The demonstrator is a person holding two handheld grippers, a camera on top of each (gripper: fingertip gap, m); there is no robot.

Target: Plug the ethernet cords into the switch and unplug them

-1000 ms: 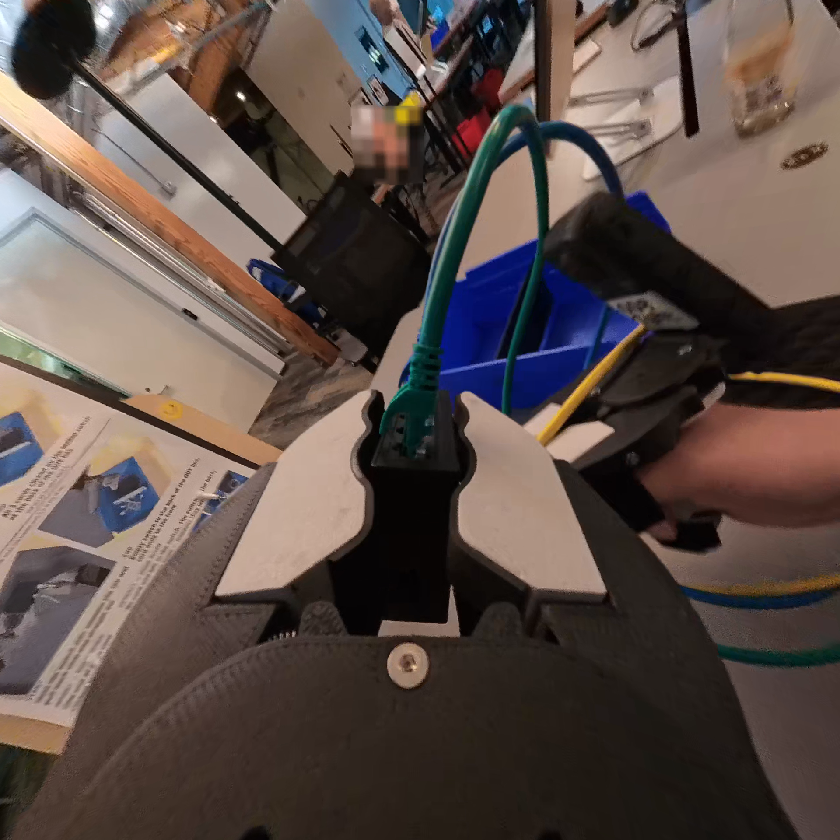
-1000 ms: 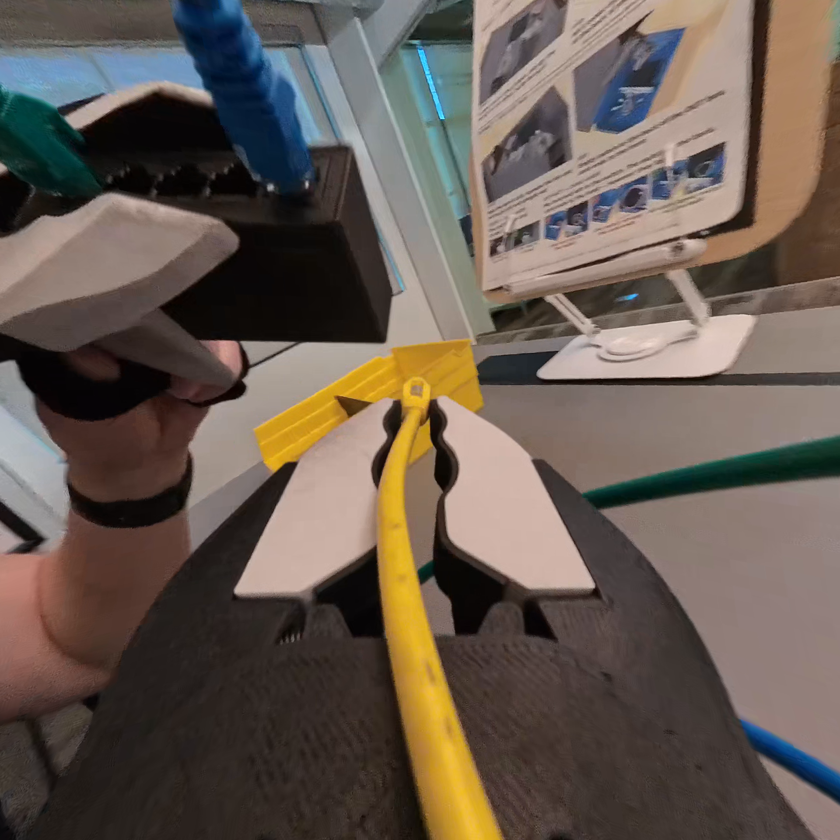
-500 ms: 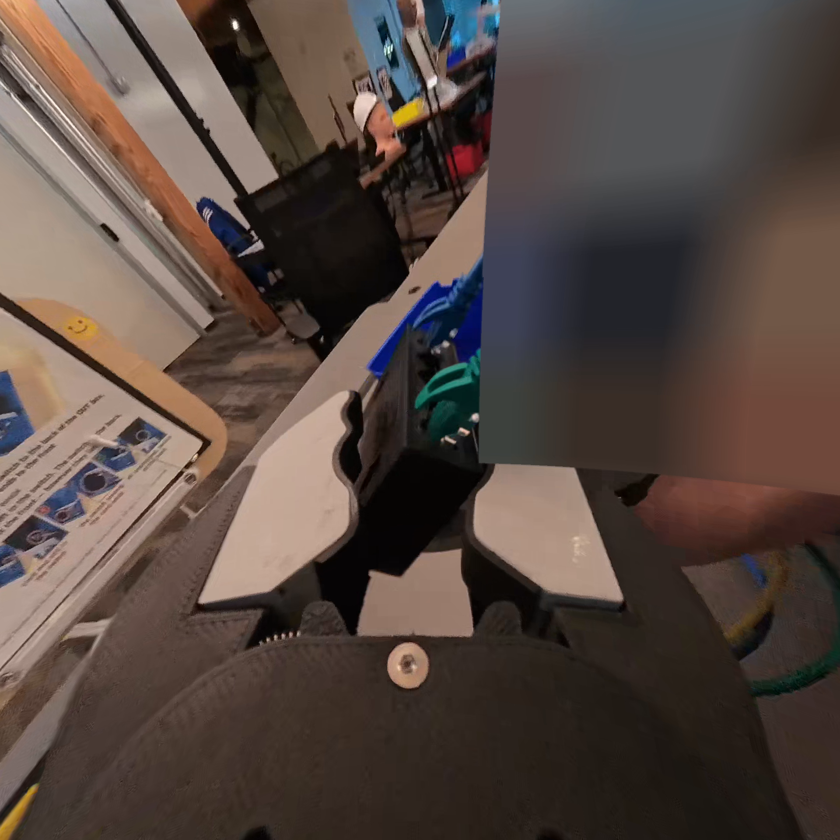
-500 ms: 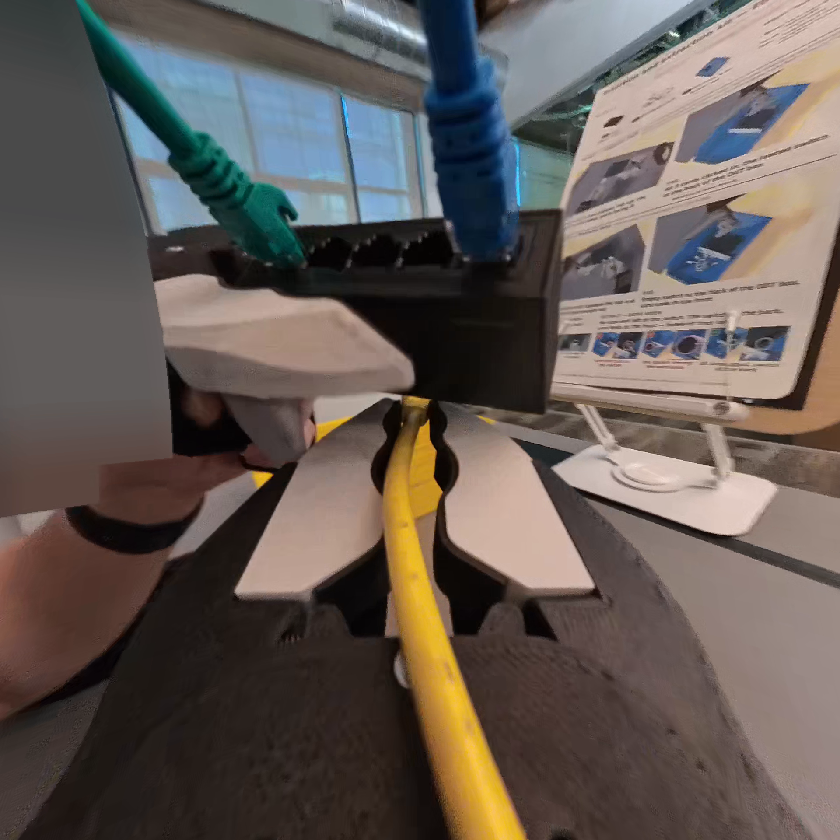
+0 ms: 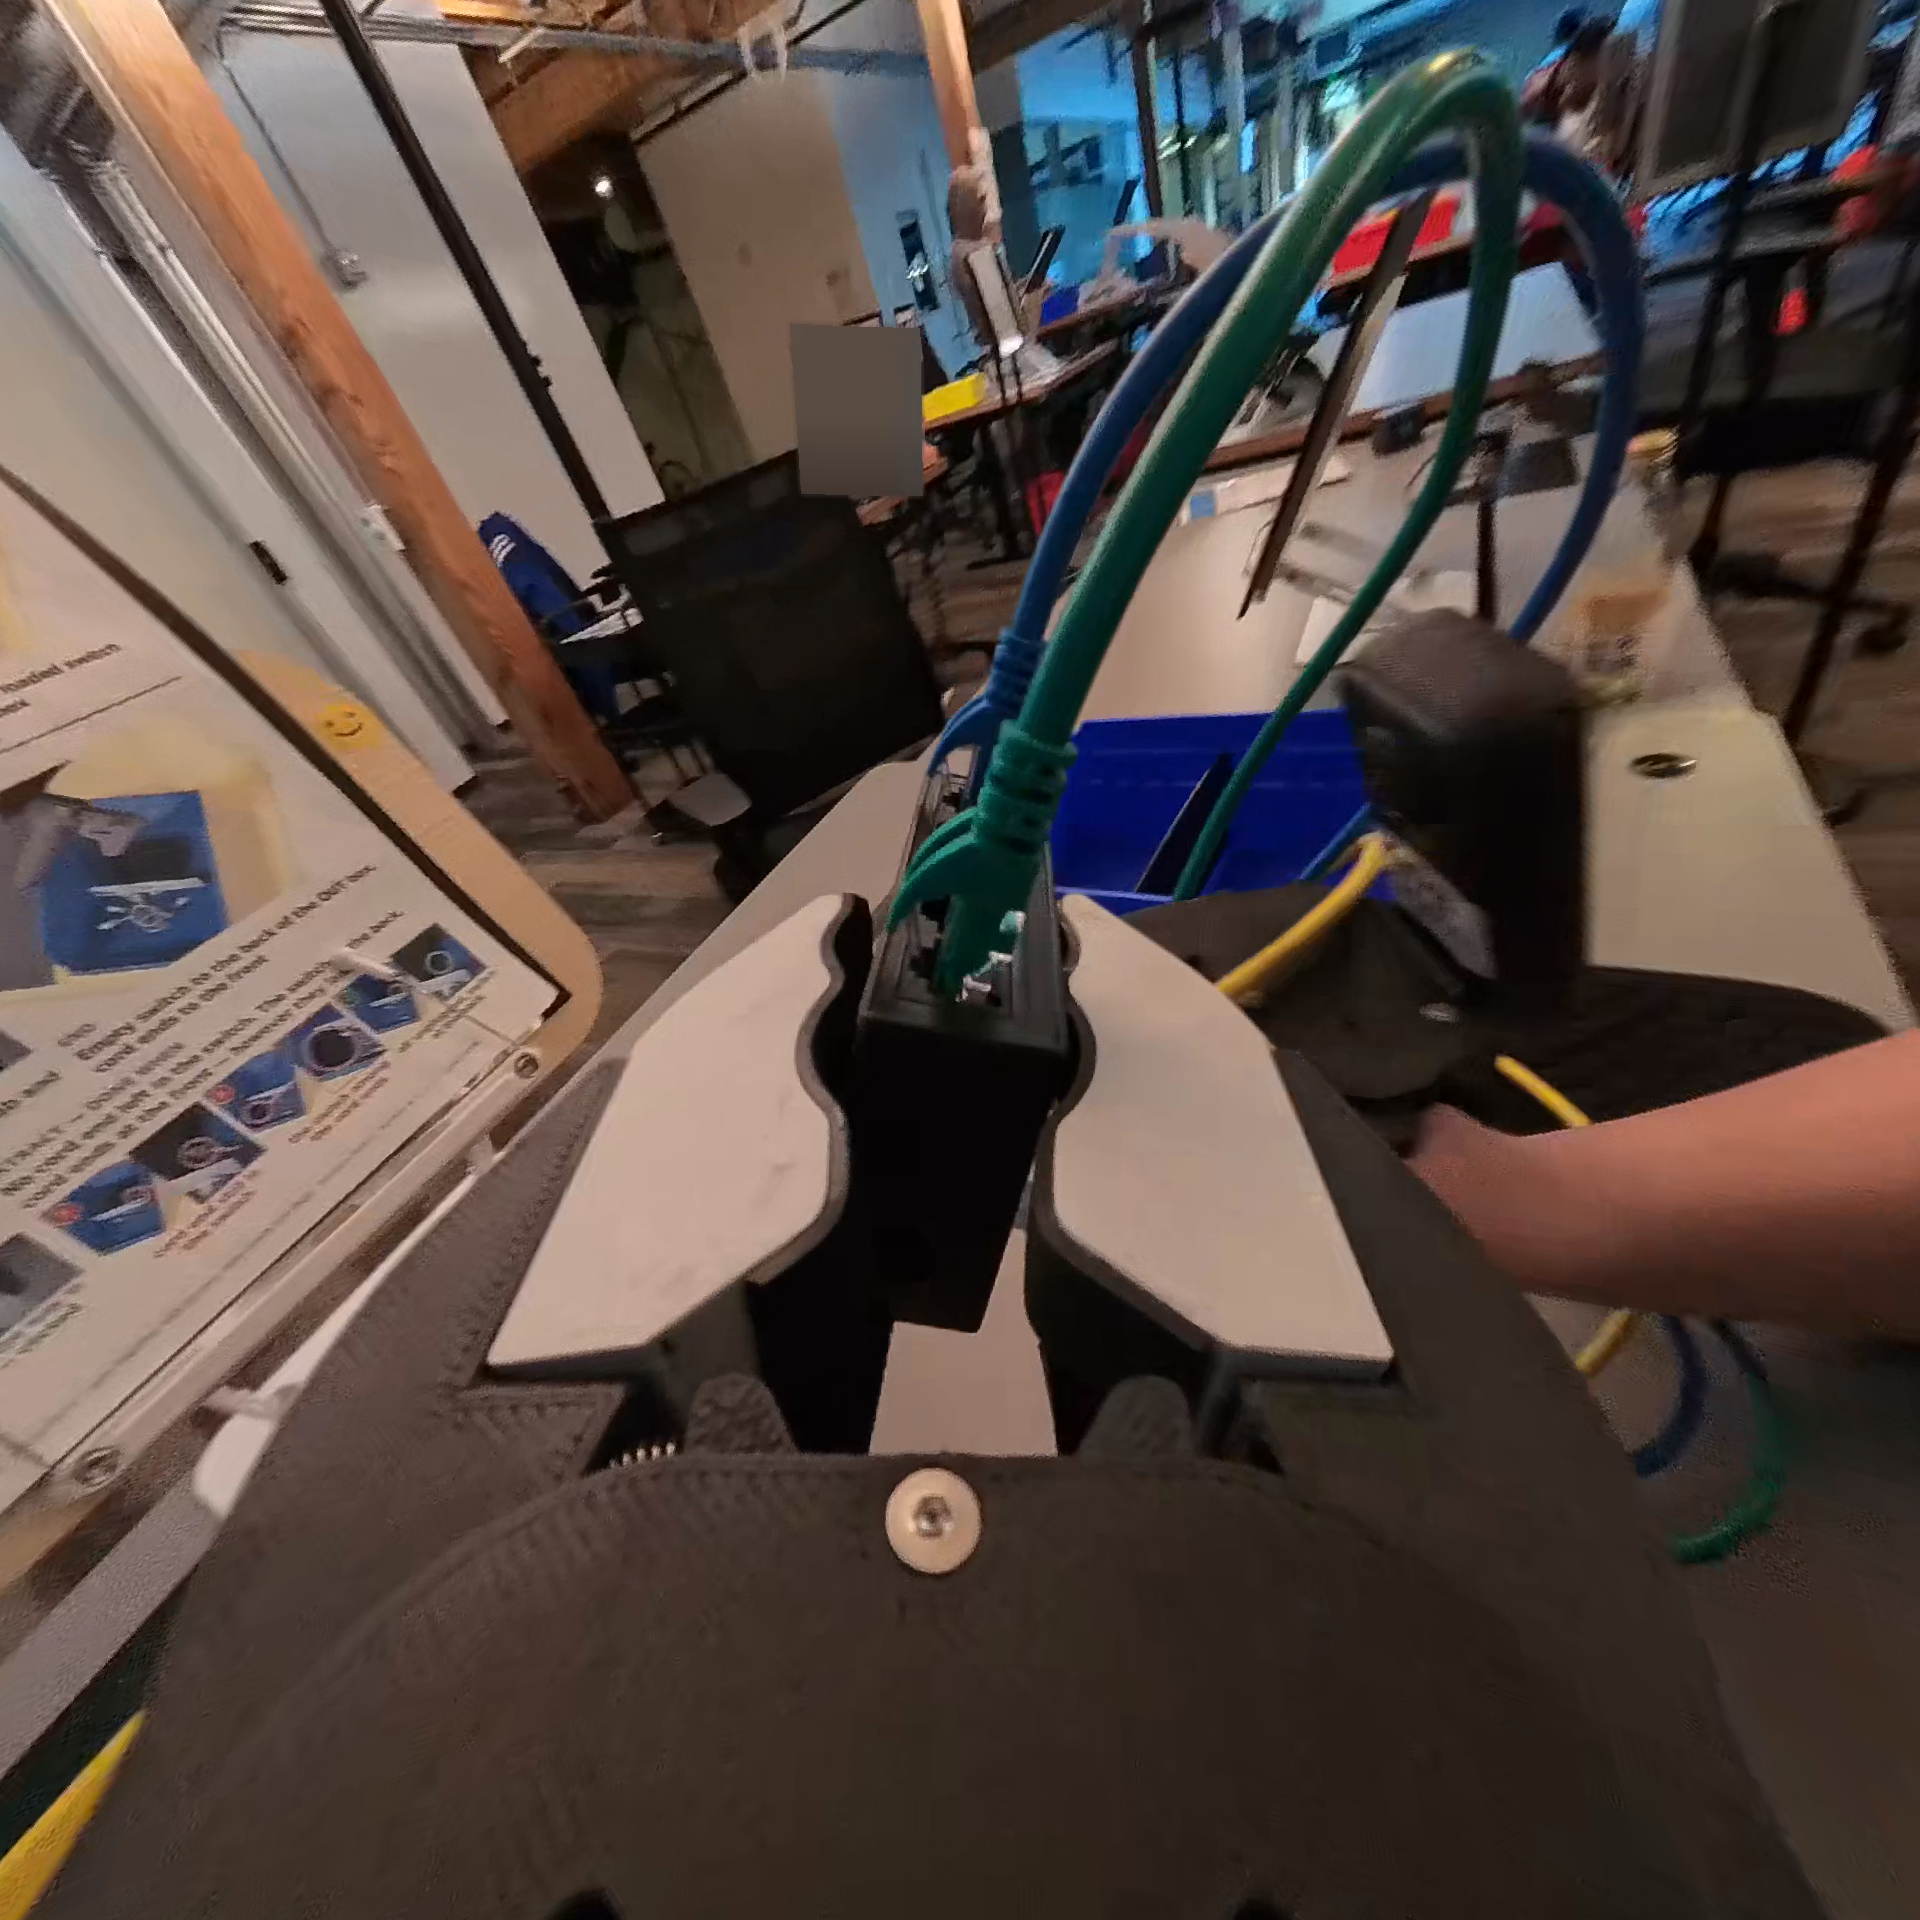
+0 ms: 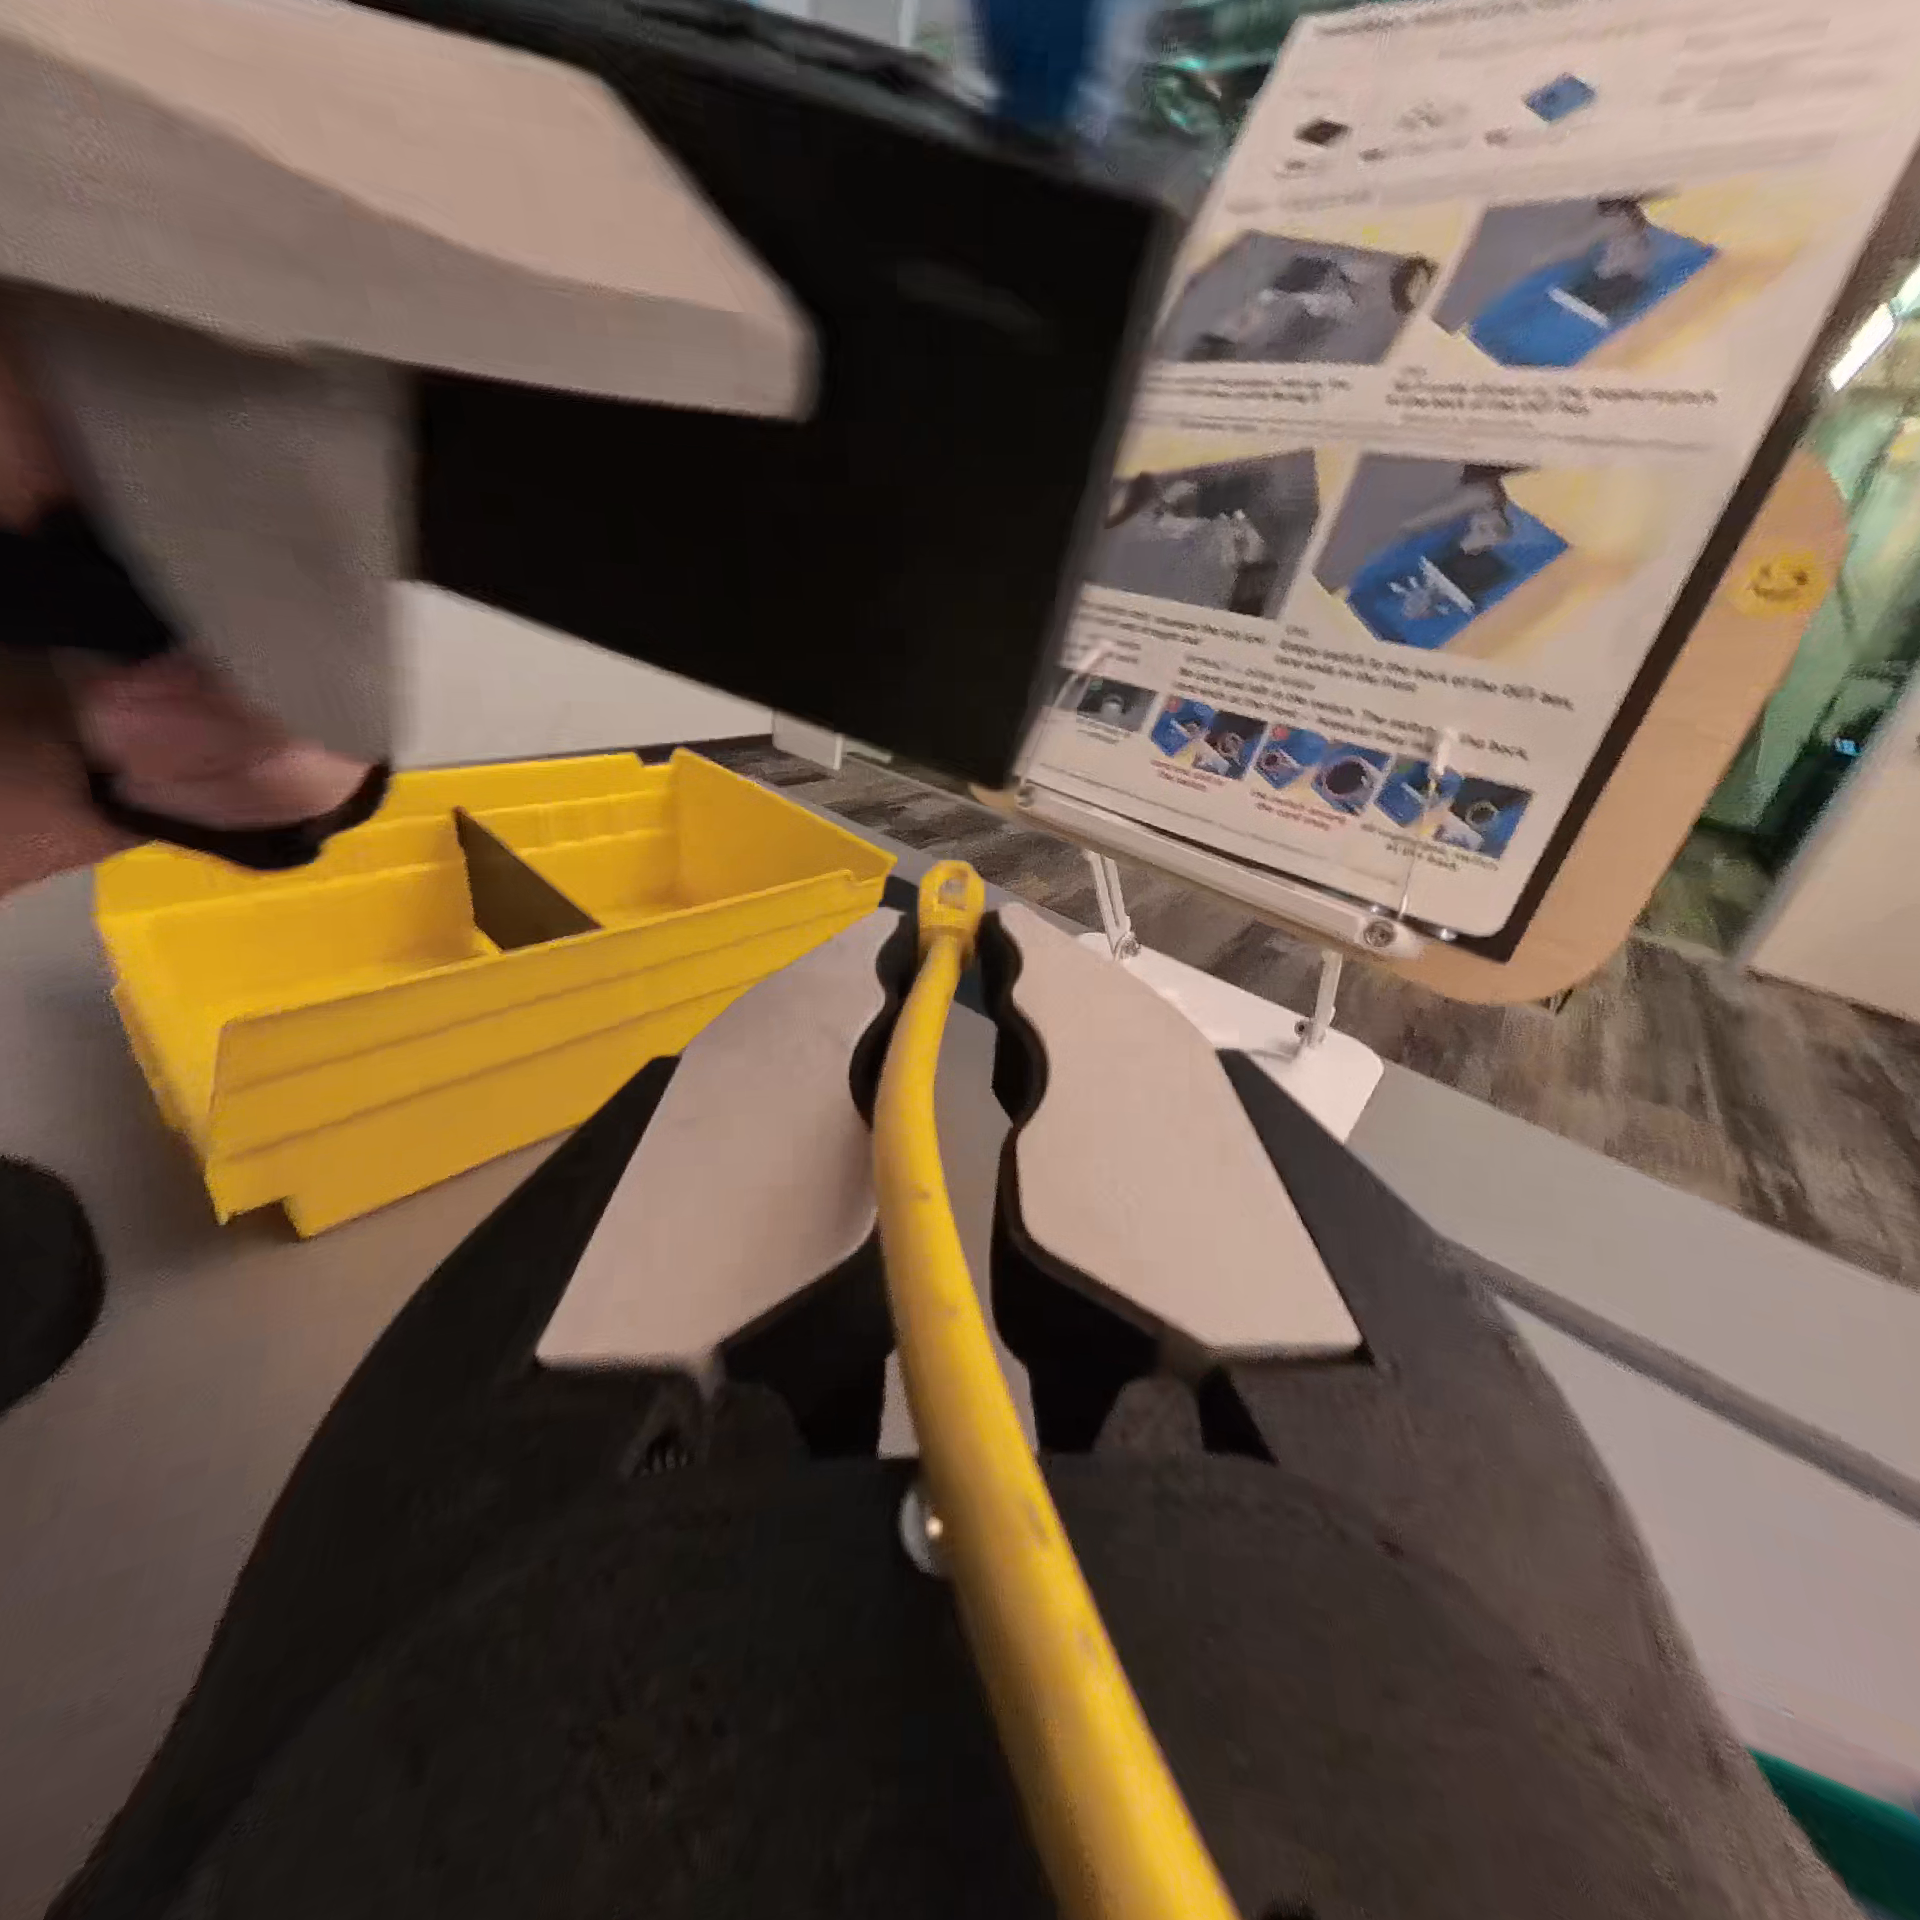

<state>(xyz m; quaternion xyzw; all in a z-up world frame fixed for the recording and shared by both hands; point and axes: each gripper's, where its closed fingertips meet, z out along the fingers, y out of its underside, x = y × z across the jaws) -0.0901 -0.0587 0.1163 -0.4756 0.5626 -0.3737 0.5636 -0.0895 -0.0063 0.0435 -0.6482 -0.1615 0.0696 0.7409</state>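
Observation:
My left gripper [image 5: 961,940] is shut on a black switch [image 5: 961,1091] and holds it in the air with its ports facing up. A green cord [image 5: 1013,821] is plugged into the near end, a blue cord [image 5: 997,691] into the far end. Both loop up and over to the right. My right gripper [image 6: 940,925] is shut on a yellow cord [image 6: 935,1122], its plug [image 6: 951,894] poking past the fingertips. The switch [image 6: 790,468] hangs above and left of that plug in the right wrist view, blurred. The right gripper also shows in the left wrist view [image 5: 1340,987].
A yellow bin [image 6: 343,1049] with a black divider stands on the grey table [image 6: 208,1403] at left. A blue bin [image 5: 1153,790] sits beyond the switch. An instruction sheet [image 6: 1403,499] on a white stand is at the table's edge. Cord ends [image 5: 1714,1455] lie on the table at right. Across from one pair of fingers to the other is roughly 9 centimeters.
The right gripper with the yellow cord has dropped below the switch and turned toward the yellow bin. The left gripper has tilted the switch back upright.

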